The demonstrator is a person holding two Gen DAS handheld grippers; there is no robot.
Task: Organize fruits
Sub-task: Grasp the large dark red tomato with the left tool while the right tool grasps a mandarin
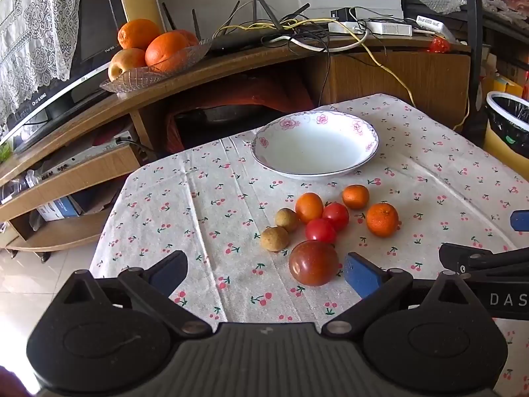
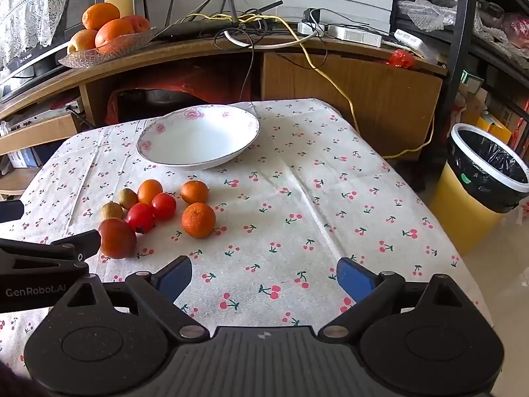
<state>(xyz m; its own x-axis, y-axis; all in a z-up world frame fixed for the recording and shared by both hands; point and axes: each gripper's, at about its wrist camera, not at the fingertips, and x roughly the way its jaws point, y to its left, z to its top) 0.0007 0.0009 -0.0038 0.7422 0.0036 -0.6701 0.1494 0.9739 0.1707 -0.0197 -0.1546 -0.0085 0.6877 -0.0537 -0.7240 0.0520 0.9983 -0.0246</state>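
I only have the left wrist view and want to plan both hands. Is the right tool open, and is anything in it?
Observer: The right tool is open, with only bare tablecloth between its pads.
Operator: Which fruit lies closest to it?
Observer: The larger mandarin. It sits just ahead of the tool's left finger and is not touching it.

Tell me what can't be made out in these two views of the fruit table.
- Large dark-red tomato, right wrist view: its lower left side hidden by the left tongs' finger.
- Yellow bin, left wrist view: cut off by the right edge.
- Television screen: covered by lace, cropped by the frame.
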